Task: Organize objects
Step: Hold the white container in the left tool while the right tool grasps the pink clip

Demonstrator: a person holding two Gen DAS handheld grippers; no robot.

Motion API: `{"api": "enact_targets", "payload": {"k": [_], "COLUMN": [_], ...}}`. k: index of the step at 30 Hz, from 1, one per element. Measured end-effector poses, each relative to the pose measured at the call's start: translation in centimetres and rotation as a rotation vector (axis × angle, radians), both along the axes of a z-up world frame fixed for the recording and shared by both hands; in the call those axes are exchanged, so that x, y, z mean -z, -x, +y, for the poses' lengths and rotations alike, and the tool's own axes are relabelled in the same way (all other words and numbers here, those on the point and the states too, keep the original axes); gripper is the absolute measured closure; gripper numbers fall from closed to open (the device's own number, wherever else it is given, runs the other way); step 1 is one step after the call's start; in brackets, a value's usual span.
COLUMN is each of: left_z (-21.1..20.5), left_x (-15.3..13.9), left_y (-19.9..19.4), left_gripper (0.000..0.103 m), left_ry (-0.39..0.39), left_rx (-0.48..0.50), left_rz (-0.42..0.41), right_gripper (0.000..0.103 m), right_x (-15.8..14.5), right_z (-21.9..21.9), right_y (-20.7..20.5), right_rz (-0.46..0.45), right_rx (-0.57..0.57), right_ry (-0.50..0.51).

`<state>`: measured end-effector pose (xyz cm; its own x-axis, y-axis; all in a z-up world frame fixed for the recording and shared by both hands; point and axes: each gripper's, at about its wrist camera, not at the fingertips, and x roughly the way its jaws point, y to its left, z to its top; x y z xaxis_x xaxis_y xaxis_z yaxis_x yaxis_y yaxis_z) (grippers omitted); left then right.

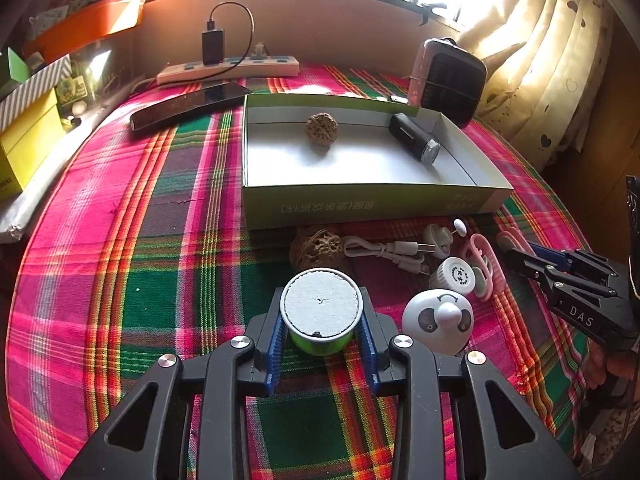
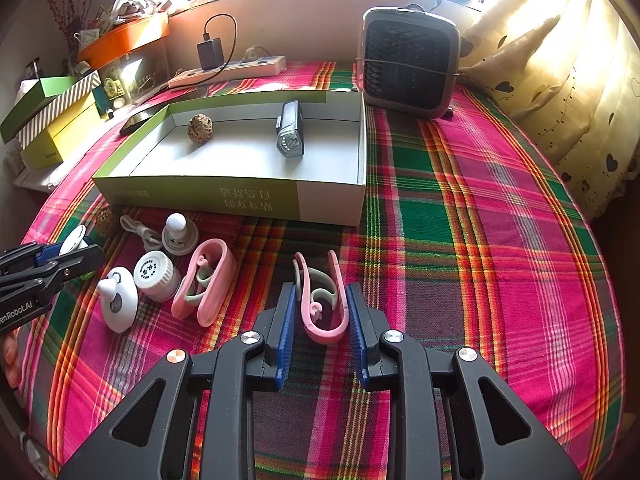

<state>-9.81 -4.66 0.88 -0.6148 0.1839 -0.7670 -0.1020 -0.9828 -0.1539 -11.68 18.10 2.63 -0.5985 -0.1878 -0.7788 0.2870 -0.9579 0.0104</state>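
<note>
My left gripper (image 1: 322,320) is shut on a green can with a grey-white lid (image 1: 320,306), just above the plaid cloth. My right gripper (image 2: 322,320) has its blue pads on both sides of a pink clip (image 2: 320,304); they look shut on it. The open green box (image 1: 360,200) holds a walnut (image 1: 321,128) and a black and silver light (image 1: 414,138); it also shows in the right wrist view (image 2: 200,196). In front of it lie a second walnut (image 1: 316,246), a white cable (image 1: 384,254), a white jar (image 1: 454,276), a panda-faced white piece (image 1: 438,322) and another pink clip (image 2: 206,280).
A small fan heater (image 2: 408,60) stands behind the box on the right. A power strip with a charger (image 1: 228,66) and a phone (image 1: 188,106) lie at the back. Yellow and striped boxes (image 1: 24,136) stand at the left. Curtains (image 2: 560,60) hang at the right.
</note>
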Motion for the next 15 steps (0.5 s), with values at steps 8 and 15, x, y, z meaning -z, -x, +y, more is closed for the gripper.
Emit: {"api": "enact_targets", "payload": {"k": [8,15], "left_z": [-0.06,0.04], "left_x": [-0.01,-0.25], "left_y": [-0.02,0.08], "left_gripper": [0.074,0.088], "left_ry": [0.001,0.024], "left_rx": [-0.002,0.005], "left_rz": [0.002,0.017], "right_gripper": [0.077,0.078], "right_x": [-0.02,-0.06], "right_z": [-0.04,0.01], "right_y": [-0.04,0.02], "right_rz": [0.000,-0.001], "right_rx": [0.001,0.004], "right_ry": [0.000,0.001]}}
